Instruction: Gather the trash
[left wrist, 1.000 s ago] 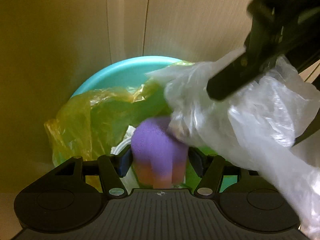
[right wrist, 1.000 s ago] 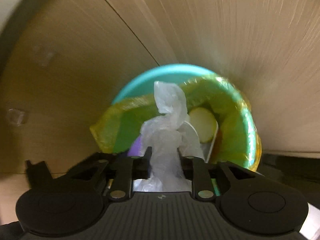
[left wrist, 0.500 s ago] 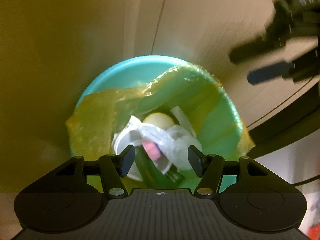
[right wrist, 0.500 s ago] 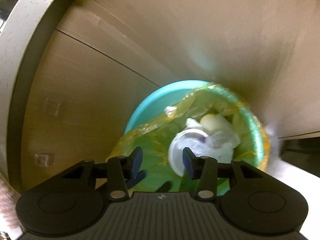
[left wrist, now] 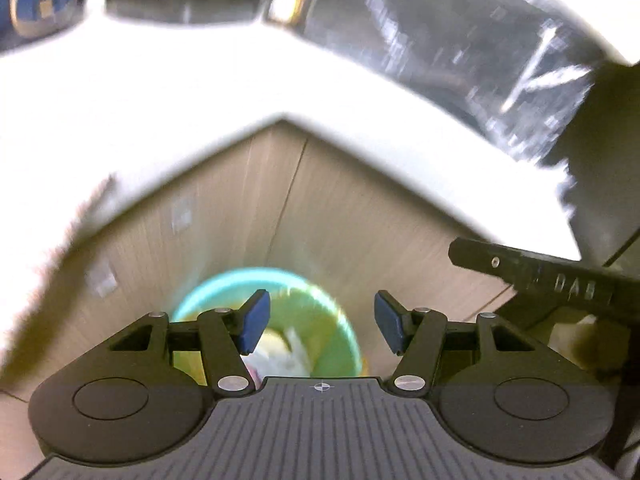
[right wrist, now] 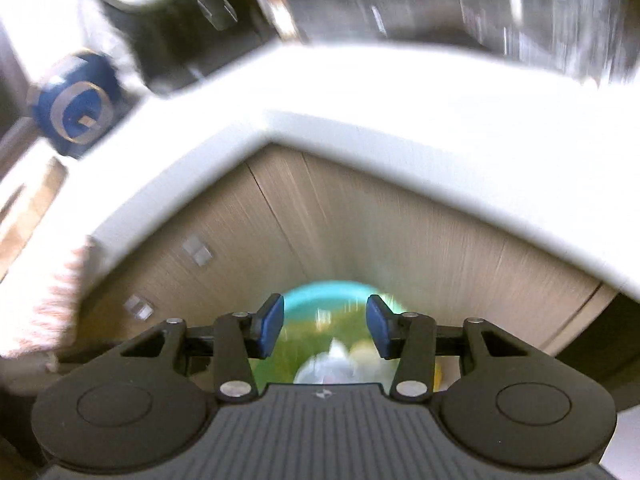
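A teal trash bin (left wrist: 224, 286) with a yellow-green liner stands on the floor against wooden cabinet doors. It also shows in the right wrist view (right wrist: 320, 294). White plastic and other trash (left wrist: 288, 350) lie inside it, blurred, and show in the right wrist view (right wrist: 336, 364). My left gripper (left wrist: 320, 326) is open and empty, high above the bin. My right gripper (right wrist: 325, 326) is open and empty, also high above it. Part of the right gripper (left wrist: 552, 280) shows at the right of the left wrist view.
A white countertop (left wrist: 160, 92) (right wrist: 360, 92) juts out above the cabinet doors (left wrist: 360, 216). A blue round container (right wrist: 76, 110) and dark blurred items sit on it. A fuzzy pink cloth (right wrist: 48, 300) hangs at the left edge.
Both grippers let go of their trash, the purple sponge and the white plastic bag, into the bin. Both then rose well above it, so the countertop is now in view.
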`<move>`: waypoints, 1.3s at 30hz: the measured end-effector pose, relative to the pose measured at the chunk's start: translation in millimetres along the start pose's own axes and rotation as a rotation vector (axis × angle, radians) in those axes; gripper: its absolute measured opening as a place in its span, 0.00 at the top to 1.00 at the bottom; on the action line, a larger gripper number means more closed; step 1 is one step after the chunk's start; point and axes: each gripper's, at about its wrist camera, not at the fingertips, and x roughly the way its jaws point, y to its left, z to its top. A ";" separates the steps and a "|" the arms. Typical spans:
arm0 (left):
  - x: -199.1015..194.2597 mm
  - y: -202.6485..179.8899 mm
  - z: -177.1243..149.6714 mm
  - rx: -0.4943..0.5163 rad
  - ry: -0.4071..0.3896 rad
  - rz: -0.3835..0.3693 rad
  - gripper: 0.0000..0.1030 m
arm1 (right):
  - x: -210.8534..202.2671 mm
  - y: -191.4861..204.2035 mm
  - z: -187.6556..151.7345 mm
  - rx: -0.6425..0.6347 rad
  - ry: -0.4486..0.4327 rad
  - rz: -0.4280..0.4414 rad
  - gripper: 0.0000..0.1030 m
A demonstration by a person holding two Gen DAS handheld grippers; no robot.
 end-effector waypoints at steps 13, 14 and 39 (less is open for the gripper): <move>-113.9 -67.5 2.8 0.044 -0.223 0.140 0.39 | -118.1 22.4 3.6 -0.107 -0.207 0.051 0.31; -113.3 -68.2 0.3 0.037 -0.216 0.148 0.39 | -120.8 21.4 1.8 -0.106 -0.201 0.047 0.31; -126.1 -68.9 -28.2 0.004 -0.172 0.189 0.39 | -141.0 31.7 -24.1 -0.151 -0.185 0.087 0.31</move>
